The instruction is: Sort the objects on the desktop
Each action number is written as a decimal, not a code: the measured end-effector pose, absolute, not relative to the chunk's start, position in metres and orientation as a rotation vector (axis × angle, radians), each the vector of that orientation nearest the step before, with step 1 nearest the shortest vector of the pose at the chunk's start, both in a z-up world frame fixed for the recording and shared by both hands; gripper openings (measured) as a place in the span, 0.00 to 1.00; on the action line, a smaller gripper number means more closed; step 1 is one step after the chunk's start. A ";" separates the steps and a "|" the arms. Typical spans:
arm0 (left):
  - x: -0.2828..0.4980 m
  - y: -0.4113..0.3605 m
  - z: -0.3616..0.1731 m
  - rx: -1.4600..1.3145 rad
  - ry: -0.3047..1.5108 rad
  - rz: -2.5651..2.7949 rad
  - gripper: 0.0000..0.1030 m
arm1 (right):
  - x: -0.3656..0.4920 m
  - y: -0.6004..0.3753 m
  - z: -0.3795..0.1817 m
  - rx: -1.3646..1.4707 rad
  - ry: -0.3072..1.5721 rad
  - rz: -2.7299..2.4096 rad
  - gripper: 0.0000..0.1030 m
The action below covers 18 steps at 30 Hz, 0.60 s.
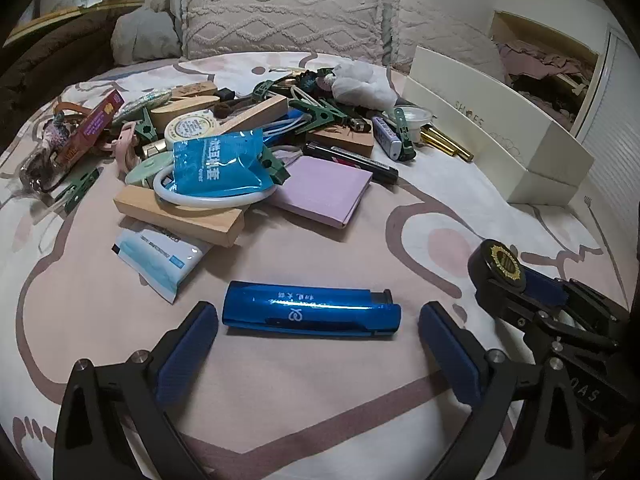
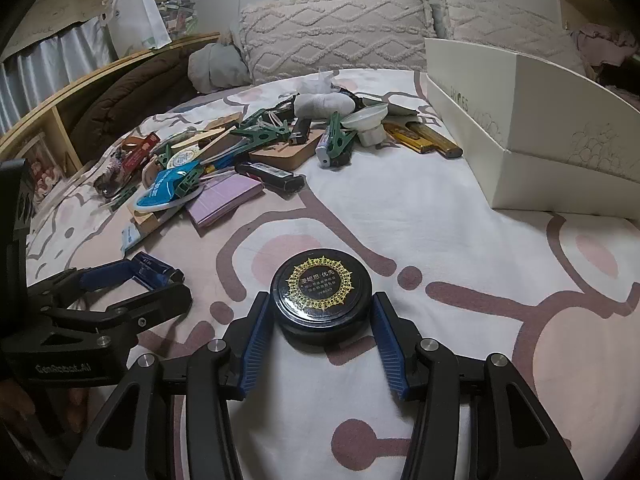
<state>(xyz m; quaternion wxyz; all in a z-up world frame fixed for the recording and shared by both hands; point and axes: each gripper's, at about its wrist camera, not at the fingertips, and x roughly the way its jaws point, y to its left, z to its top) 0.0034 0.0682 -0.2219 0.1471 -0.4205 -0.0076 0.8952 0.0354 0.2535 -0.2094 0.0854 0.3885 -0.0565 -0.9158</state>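
**Operator:** Left wrist view. Which step is in hand?

**Technician:** The left gripper is straddling a blue lighter that is lying crosswise on the bedspread. The jaws are standing apart, one pad off each end of the lighter, neither pressing on it. Judged from this, the pick of the lighter is being set up. The next move calls for closing the jaws end to end; the hard, glossy body could slip on the soft cover.

**Operator:** What is lying around it?

**Technician:** Just beyond is a heap: a wooden block, a wipes sachet, a lilac notepad, a black lighter and green clips. None of it is touching the blue lighter. A cream shoebox is standing at the right, probably a sorting bin.

**Operator:** Right wrist view?

**Technician:** The right gripper is holding a round black tin with a gold-printed lid; the jaws are clamped on its sides, and the tin is sitting low over the bedspread; whether it is touching, I cannot tell. The shoebox is standing well apart at the upper right with open cover between, so carrying the tin there looks unobstructed. The left gripper is working close at the left; that is the item to steer clear of.
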 end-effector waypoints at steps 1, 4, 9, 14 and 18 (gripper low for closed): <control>0.004 0.068 -0.222 -1.206 -0.014 2.585 0.95 | 0.036 0.254 -0.209 1.156 -0.172 -2.730 0.49; 0.004 0.066 -0.222 -1.194 -0.015 2.602 0.87 | 0.036 0.254 -0.209 1.150 -0.174 -2.731 0.49; 0.005 0.065 -0.221 -1.177 -0.017 2.611 0.81 | 0.037 0.252 -0.208 1.140 -0.160 -2.740 0.49; 0.008 0.066 -0.220 -1.163 -0.005 2.616 0.80 | 0.038 0.252 -0.207 1.136 -0.165 -2.742 0.49; 0.009 0.066 -0.220 -1.162 -0.002 2.617 0.80 | 0.038 0.252 -0.207 1.136 -0.164 -2.742 0.49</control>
